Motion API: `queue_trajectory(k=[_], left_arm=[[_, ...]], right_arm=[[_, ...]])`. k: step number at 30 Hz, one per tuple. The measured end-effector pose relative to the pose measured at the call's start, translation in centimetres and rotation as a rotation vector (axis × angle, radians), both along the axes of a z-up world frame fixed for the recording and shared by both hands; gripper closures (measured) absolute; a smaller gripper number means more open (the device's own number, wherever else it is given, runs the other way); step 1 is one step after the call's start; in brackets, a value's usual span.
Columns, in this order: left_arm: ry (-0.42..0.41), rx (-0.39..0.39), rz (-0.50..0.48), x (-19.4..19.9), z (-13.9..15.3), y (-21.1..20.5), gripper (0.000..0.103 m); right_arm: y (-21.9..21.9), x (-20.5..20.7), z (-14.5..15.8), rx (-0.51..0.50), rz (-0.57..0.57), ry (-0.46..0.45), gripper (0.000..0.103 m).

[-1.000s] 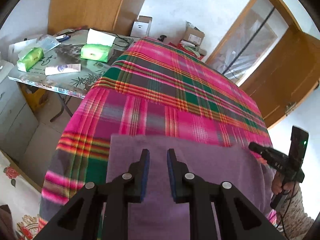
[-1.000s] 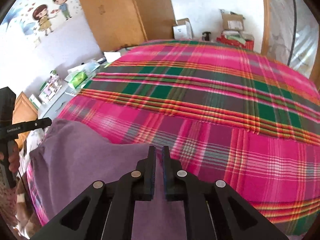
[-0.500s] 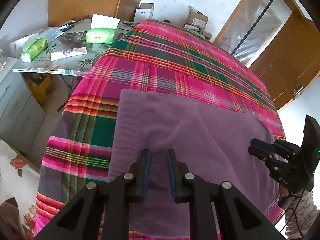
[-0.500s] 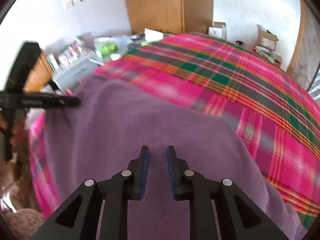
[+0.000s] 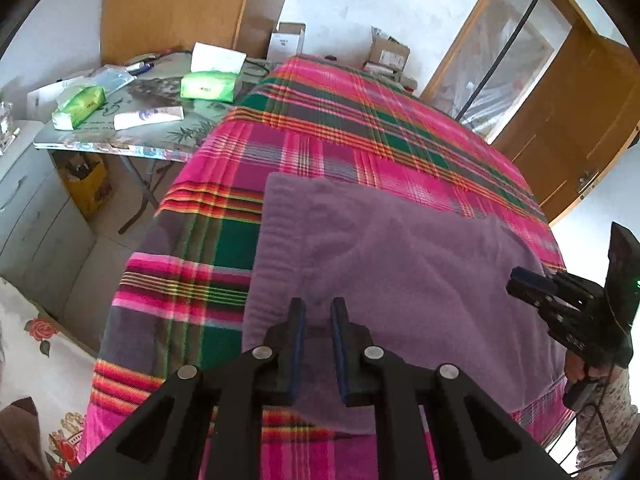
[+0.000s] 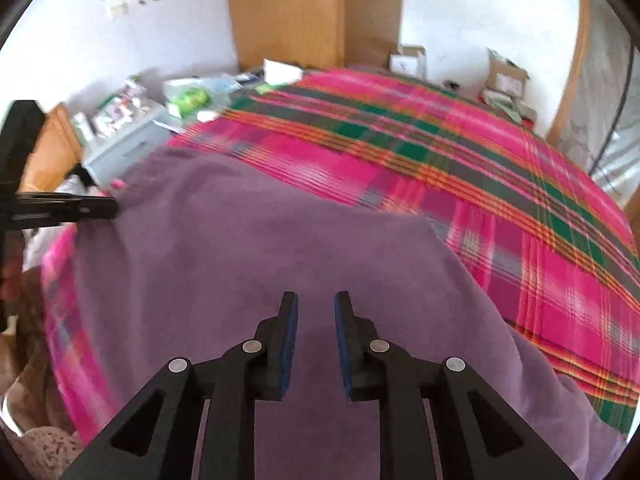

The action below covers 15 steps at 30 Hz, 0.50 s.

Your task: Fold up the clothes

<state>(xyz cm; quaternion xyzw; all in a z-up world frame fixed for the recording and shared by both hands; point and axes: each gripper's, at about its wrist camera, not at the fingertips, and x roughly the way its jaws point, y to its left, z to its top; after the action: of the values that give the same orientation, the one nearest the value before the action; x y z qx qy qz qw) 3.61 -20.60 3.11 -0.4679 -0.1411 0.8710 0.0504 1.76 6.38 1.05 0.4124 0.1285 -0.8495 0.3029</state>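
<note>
Lying flat on the plaid bedspread (image 5: 400, 152), the purple garment (image 5: 400, 272) awaited folding; the left gripper (image 5: 318, 312), jaws closing on nothing, and the right gripper (image 6: 316, 312), slightly spread, should each pinch a near corner evenly.

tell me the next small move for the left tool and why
Probably lower the left tool onto the near edge of the purple garment and finish pinching it: its jaws are closing with cloth between but not yet clamped, and the garment lies flat on the plaid bedspread.

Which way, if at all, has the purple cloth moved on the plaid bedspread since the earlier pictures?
Yes. The purple cloth has spread farther up the plaid bedspread, toward the side table, covering more of it.
</note>
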Motion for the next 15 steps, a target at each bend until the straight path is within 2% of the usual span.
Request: queue_trajectory(k=[3, 6, 9, 12, 15], left_arm=[[0.006, 0.012, 0.009, 0.6, -0.2, -0.6, 0.089], [0.021, 0.038, 0.022, 1.2, -0.5, -1.3, 0.089], [0.028, 0.021, 0.041, 1.7, -0.7, -1.8, 0.089], [0.025, 0.003, 0.071, 2.1, -0.7, -2.3, 0.086], [0.035, 0.021, 0.089, 2.5, -0.6, -3.1, 0.085]], right_arm=[[-1.0, 1.4, 0.3, -0.035, 0.058, -0.010, 0.084], [-1.8, 2.0, -0.7, 0.004, 0.058, -0.020, 0.083], [-2.1, 2.1, -1.9, 0.038, 0.033, -0.050, 0.083], [-1.9, 2.6, -1.6, 0.043, 0.017, -0.033, 0.083], [-2.3, 3.6, -0.5, 0.025, 0.032, 0.005, 0.082]])
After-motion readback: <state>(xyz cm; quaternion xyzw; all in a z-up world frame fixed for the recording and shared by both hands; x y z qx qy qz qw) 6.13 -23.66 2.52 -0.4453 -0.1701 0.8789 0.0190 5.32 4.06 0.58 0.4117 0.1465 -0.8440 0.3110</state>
